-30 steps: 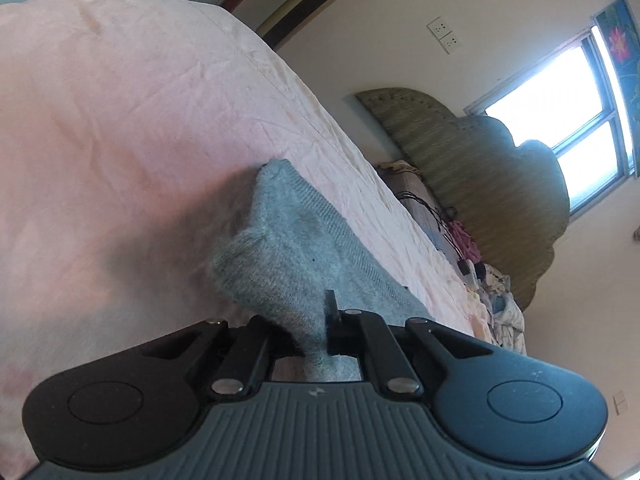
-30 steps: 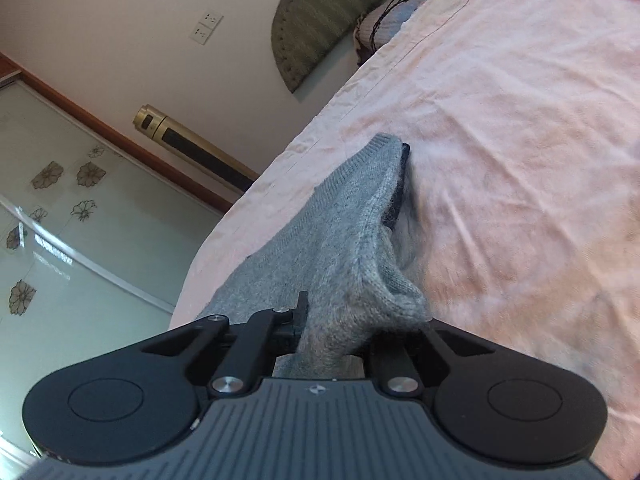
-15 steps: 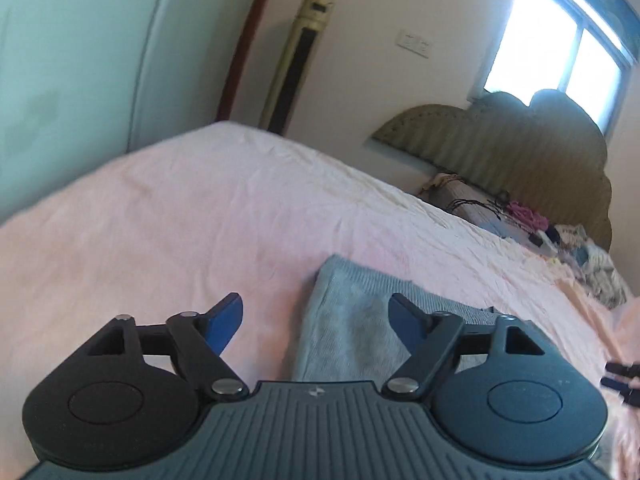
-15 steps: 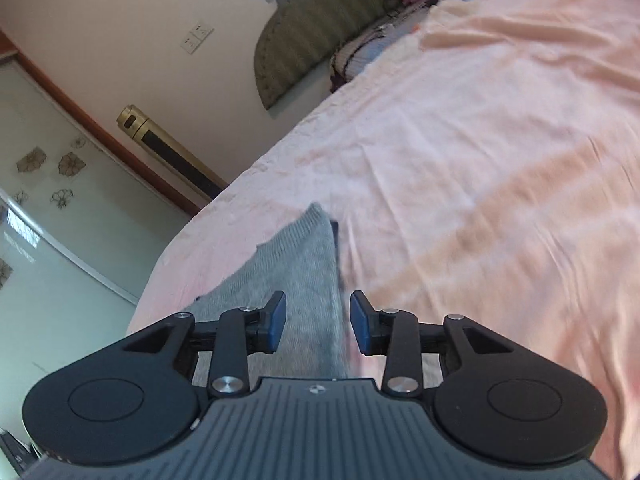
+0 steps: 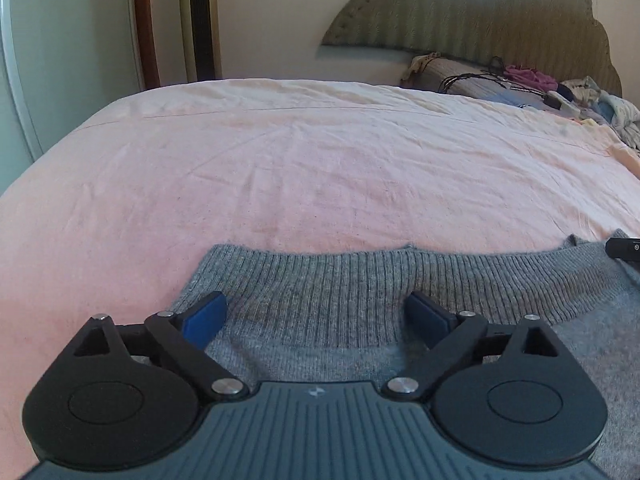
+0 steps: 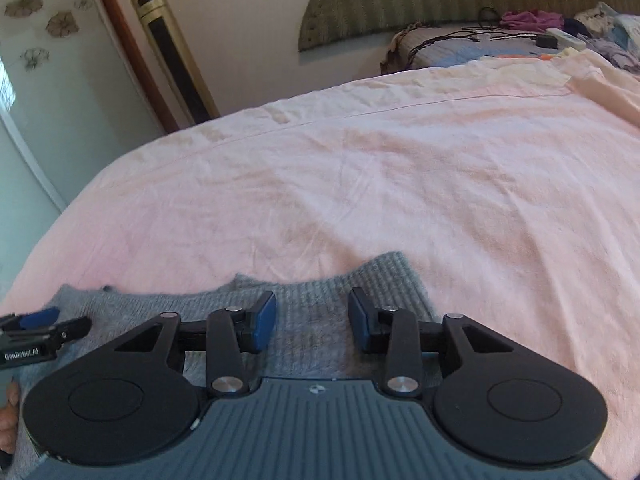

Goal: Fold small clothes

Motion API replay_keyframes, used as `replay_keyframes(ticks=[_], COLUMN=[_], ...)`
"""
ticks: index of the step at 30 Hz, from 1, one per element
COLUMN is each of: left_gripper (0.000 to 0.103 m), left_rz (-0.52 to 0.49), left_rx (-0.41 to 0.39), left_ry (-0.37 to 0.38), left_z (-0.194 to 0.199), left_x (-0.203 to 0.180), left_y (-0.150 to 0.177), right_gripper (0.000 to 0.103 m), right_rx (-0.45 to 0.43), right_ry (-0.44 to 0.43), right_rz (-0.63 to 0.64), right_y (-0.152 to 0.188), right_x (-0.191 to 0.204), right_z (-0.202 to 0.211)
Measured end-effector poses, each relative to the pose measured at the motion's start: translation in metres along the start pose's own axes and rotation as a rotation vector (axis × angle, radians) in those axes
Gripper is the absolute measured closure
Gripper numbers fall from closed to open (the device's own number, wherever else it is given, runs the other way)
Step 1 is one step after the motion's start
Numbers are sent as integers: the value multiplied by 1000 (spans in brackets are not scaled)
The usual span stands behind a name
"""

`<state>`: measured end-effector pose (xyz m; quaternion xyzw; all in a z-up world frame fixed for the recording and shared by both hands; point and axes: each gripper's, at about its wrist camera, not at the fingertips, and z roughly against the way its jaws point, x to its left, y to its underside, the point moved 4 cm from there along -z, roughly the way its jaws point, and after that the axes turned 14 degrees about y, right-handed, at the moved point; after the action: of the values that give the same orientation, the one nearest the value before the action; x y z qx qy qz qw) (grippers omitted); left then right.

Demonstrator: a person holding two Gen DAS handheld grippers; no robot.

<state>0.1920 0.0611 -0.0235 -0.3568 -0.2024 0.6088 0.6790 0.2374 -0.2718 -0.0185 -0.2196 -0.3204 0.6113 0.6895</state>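
The grey knit garment [image 5: 328, 320] is laid flat on the pink bedsheet [image 5: 320, 168], released by the opening left gripper [image 5: 316, 316] and the closing, empty right gripper [image 6: 312, 316], further folds judged outstanding.

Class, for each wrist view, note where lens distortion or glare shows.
Left wrist view: the bed sheet bulges in fisheye curvature and window glare whitens the top right above the headboard. Right wrist view: the sheet's far edge arcs and the room tilts; no strong glare.
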Motion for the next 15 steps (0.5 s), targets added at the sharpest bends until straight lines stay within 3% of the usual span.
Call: replay_keyframes(ticks=[1,5,6,7,10,12,14,15], left_gripper=[5,7,6,6,6,5,2,2], left_rz=[-10,19,28,27,-35,-67,-55,-35], left_rx=[1,-9,-29,-45,-26,27,-14,-22], left_ry=[-8,-49,-9,39,86,44,26,30], left_z=[0,25,37,46,50,34,28,27], left_x=[-2,-10,-15,-23,-47,-50,-37,-31], left_y=[-1,-3,-1,2,10,17,25,25], right_gripper=[86,85,72,54,27,29,33,29], right_rx=[-13,-12,-12,-31,-104,-73,-33,-80], right_ry=[8,19,46,56,4,28,91,85], right_rz=[-32,-51,-58,-55,54,144,207,225], right_y=[0,4,4,6,17,29,41,47], right_x=[-7,-13,-12,-8,17,34,39,36], right_z=[-2,11,22,36,67,64,50,49])
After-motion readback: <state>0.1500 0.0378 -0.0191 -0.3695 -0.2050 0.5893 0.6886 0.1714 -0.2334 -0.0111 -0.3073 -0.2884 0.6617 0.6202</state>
